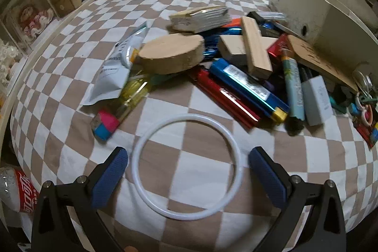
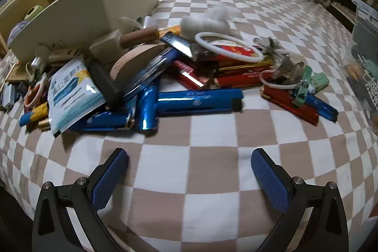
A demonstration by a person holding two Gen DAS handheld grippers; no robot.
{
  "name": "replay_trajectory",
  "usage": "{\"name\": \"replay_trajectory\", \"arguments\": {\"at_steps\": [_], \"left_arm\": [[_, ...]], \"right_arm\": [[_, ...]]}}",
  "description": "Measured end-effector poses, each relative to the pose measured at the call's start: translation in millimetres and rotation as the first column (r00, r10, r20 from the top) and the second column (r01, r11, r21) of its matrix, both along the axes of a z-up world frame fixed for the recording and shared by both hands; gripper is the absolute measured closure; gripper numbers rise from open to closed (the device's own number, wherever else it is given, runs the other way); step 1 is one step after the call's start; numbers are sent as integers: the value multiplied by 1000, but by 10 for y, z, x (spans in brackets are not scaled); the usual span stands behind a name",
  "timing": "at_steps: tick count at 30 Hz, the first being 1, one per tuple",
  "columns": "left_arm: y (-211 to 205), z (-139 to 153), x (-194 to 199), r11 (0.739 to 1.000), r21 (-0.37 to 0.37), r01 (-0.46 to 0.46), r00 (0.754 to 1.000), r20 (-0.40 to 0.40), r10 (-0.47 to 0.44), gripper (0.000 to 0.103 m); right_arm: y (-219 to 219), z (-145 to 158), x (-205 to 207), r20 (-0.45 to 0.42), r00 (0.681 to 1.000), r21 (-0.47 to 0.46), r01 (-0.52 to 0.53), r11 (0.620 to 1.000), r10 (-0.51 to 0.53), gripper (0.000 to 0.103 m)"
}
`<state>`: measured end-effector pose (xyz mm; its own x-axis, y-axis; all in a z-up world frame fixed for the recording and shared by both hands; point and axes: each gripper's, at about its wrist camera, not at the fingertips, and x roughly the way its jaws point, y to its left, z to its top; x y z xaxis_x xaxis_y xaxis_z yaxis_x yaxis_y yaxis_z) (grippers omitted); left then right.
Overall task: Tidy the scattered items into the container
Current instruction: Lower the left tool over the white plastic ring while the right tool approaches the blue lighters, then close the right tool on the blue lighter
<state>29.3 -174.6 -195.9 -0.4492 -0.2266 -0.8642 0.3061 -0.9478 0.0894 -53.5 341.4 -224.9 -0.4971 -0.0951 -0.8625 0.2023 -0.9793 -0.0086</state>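
Almost nothing looks tidied yet: the heap of items (image 2: 165, 77) lies spread on the checked bedcover (image 2: 212, 145), just in front of the cream box (image 2: 78, 15), seemingly the container; its inside is hidden. The left gripper (image 1: 187, 171) is spread wide and empty, with 1 white ring (image 1: 186, 167) lying flat between its fingers, nearer the camera than the box. The right gripper (image 2: 189, 174) is also wide, holding nothing.

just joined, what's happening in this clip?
A person holds two grippers over a checkered bedspread strewn with clutter. Both are open and empty. The left gripper hovers at a white ring lying flat, apart from the pile. The right gripper faces blue tubes. The beige container sits behind the pile; nothing visibly picked up yet.
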Motion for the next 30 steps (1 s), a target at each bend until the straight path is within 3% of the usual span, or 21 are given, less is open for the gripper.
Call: {"name": "replay_trajectory", "arguments": {"at_steps": [4,9,15,19,23,30], "left_arm": [[169,16,58,999,9,38,999,-34,-38,7],[496,19,93,986,17,163,985,-63,-162,13],[860,-6,85,961,14,277,958,-80,-275,13],[930,-20,65,953,4,302,950,-86,-301,13],[891,-18,55,953,18,302,950,-93,-299,12],[907,-17,80,954,8,299,950,-93,-297,10]], "right_arm": [[105,87,-41,-18,1000,-34,0,999,-1,0],[226,185,-138,-46,999,-104,-6,995,1,0],[70,212,-363,-59,998,-40,7,999,-9,0],[-169,-13,-776,-32,999,15,-4,1000,5,0],[-243,-70,-809,-14,1000,-3,-25,1000,25,0],[125,-31,-754,-27,998,-11,58,998,-59,0]]}}
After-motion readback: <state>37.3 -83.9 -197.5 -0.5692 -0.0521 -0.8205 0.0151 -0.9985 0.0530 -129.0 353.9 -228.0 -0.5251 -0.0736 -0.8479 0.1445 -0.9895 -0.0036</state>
